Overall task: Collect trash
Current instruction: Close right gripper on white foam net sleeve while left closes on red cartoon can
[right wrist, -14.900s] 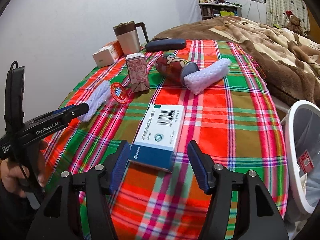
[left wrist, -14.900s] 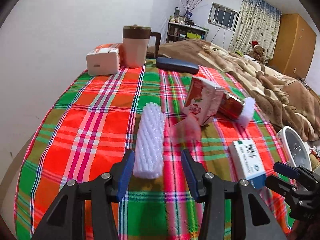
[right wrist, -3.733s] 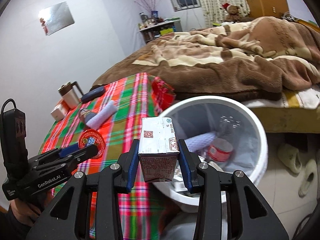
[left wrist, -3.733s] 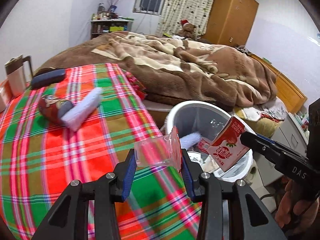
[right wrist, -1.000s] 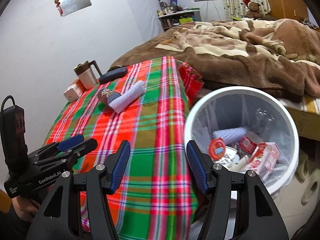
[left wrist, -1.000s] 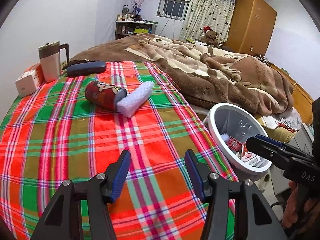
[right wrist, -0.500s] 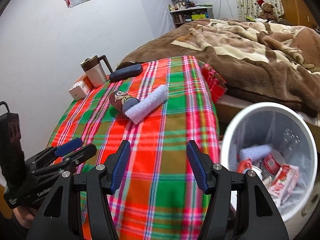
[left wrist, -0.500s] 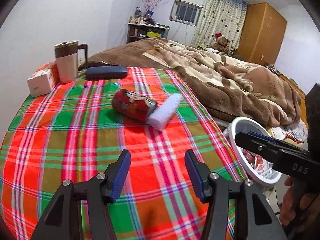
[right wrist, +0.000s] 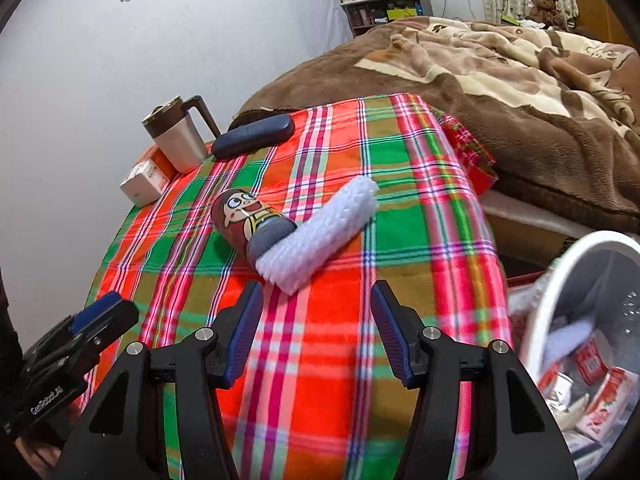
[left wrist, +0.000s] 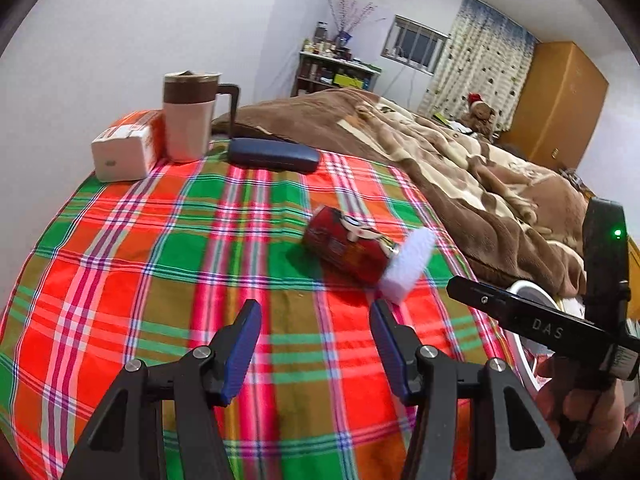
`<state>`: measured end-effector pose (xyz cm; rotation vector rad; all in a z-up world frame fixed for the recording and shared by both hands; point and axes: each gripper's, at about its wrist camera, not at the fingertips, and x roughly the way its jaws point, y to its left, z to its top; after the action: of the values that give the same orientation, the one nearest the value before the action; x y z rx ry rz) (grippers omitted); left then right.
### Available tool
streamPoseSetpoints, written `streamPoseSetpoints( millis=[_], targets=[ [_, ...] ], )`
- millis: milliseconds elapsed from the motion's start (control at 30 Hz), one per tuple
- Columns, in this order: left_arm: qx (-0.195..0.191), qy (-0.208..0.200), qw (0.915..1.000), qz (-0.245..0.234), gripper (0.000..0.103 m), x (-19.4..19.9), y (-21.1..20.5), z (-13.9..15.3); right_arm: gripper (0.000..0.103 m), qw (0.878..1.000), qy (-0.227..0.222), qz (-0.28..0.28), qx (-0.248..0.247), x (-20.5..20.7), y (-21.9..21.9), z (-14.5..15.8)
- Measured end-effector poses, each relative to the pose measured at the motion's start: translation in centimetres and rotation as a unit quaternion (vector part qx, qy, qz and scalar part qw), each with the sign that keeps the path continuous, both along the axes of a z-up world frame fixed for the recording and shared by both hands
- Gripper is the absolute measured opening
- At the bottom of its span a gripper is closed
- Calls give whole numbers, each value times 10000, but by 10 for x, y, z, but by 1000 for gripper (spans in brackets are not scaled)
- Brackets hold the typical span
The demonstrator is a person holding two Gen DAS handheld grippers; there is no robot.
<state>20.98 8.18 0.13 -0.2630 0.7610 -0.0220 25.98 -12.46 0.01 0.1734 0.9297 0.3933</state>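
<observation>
One red can (right wrist: 245, 224) lay on its side on the plaid tablecloth (right wrist: 400, 208), touching one white foam sleeve (right wrist: 320, 236) beside it. Both sat nearer the cameras than half a second before, and less of the white bin (right wrist: 560, 300) showed, its heap of collected cartons at the frame's right edge. The left gripper (left wrist: 315, 346) and right gripper (right wrist: 316, 330) each hovered over the cloth, fingers spread wide, holding and touching nothing. One mug (left wrist: 188, 116), one tissue box (left wrist: 124, 148) and one dark case (left wrist: 272, 156) stood at the far edge.
</observation>
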Motion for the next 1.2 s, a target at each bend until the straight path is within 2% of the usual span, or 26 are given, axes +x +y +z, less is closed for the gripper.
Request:
streamPoseSetpoints(
  millis=[67,367,400,433,500,567,667,900,1067,1200],
  targets=[
    [-33,1,10000,67,56,1,6,-2,51,10000,32,9,30,7,6,-3],
    [-152,49,9998,136,56,13,21,-9,50,9990,338,-68,268,39,22,-23],
    [-164,61,9998,130,56,14,20,-9,47,9988,390,-71,301,41,22,-26],
    [-184,78,9997,122,56,15,20,-10,40,9985,434,-70,319,44,23,-29],
    [-218,105,9997,102,56,19,19,-10,32,9986,428,-84,305,45,23,-31],
    [-215,117,9997,95,56,21,16,-10,18,9989,351,-67,312,43,21,-28],
    [-233,149,9996,41,56,26,7,-8,13,9992,273,-23,301,41,15,-23],
    [-244,271,9993,-110,56,44,-17,-7,13,9990,220,71,384,39,-5,-18],
    [-225,423,9988,-113,56,68,-36,-17,13,9987,107,107,483,32,-21,-11],
    [-52,457,9988,-181,64,86,-55,-25,13,9981,147,50,602,29,-38,-13]
  ],
)
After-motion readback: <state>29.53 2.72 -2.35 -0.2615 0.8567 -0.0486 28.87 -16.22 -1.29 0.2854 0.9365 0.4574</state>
